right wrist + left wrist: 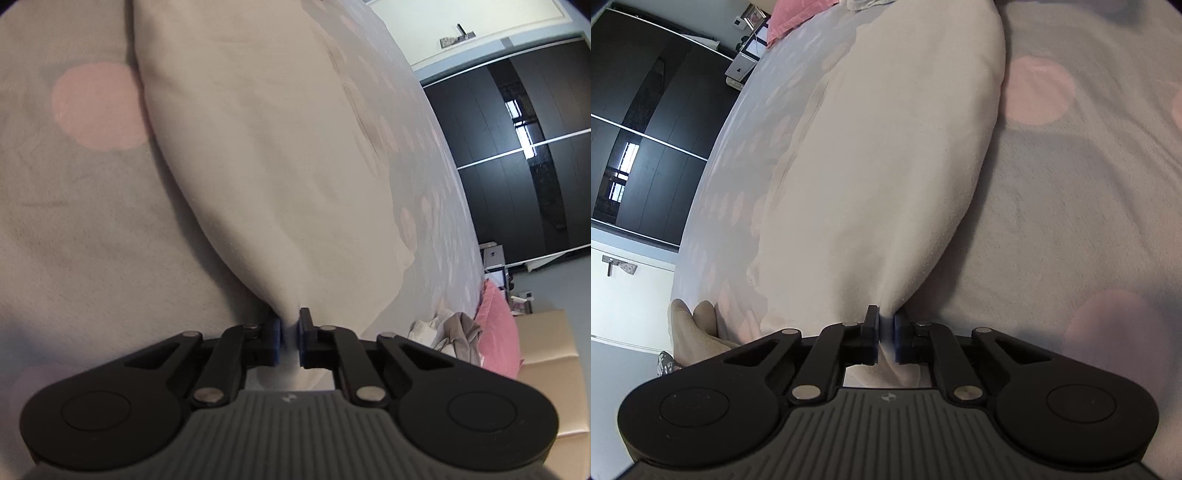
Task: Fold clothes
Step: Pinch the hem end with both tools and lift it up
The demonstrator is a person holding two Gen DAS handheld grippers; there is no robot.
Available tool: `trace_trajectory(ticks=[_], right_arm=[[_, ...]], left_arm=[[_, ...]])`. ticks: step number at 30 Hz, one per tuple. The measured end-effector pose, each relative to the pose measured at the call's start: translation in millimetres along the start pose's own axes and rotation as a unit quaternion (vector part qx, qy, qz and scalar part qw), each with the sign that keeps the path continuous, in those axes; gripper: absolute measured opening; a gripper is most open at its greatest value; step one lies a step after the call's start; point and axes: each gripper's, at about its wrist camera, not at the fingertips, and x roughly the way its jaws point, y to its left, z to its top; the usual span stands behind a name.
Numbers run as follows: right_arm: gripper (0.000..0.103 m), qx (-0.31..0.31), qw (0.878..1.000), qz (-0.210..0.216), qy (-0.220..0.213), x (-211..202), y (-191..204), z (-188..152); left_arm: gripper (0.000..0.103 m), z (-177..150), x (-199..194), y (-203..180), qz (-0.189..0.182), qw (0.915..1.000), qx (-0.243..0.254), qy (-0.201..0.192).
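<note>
A cream-white garment [879,155] lies stretched over a grey bedspread with pink dots [1071,206]. My left gripper [885,334] is shut on one corner of the garment, and the cloth bunches between its blue pads. In the right wrist view the same garment [266,155] runs away from my right gripper [290,338], which is shut on another corner of it. The cloth is pulled taut into a point at each gripper. The far end of the garment is out of view.
The bedspread [74,221] fills most of both views. A dark sliding wardrobe [639,140] stands beyond the bed edge. A pink pillow [498,332], a pile of other clothes [450,332] and a cardboard box [550,354] lie at the right.
</note>
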Motion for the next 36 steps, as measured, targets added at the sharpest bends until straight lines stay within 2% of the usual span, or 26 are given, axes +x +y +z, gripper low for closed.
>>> trace_trajectory(ticks=[6, 10, 12, 19, 23, 26, 31, 36], right_arm=[[0.009, 0.002, 1.0, 0.019, -0.012, -39, -11, 4], [0.009, -0.013, 0.999, 0.043, -0.011, -66, 1, 1], [0.009, -0.017, 0.998, 0.055, -0.01, -81, 7, -2], [0.009, -0.033, 0.996, 0.086, 0.0, -143, 28, -14], [0.009, -0.061, 0.993, 0.105, 0.015, -170, 45, -29], [0.009, -0.066, 0.99, 0.125, 0.03, -178, 48, -39], [0.009, -0.06, 0.987, 0.137, 0.051, -174, 58, -51], [0.01, -0.076, 0.984, 0.149, 0.062, -166, 74, -51]], left_arm=[[0.002, -6, -19, 6, -0.004, 0.9999, 0.012, 0.0], [0.002, -14, -38, 11, -0.012, 0.9999, 0.009, -0.003], [0.002, -16, -48, 11, -0.023, 0.9997, 0.008, -0.006], [0.002, -27, -90, -11, -0.062, 0.9965, 0.052, -0.018], [0.002, -28, -112, -23, -0.098, 0.9926, 0.066, -0.029], [0.002, -27, -129, -39, -0.12, 0.9885, 0.084, -0.039], [0.002, -24, -132, -71, -0.142, 0.9839, 0.1, -0.041], [0.004, -22, -120, -95, -0.15, 0.9881, 0.034, -0.002]])
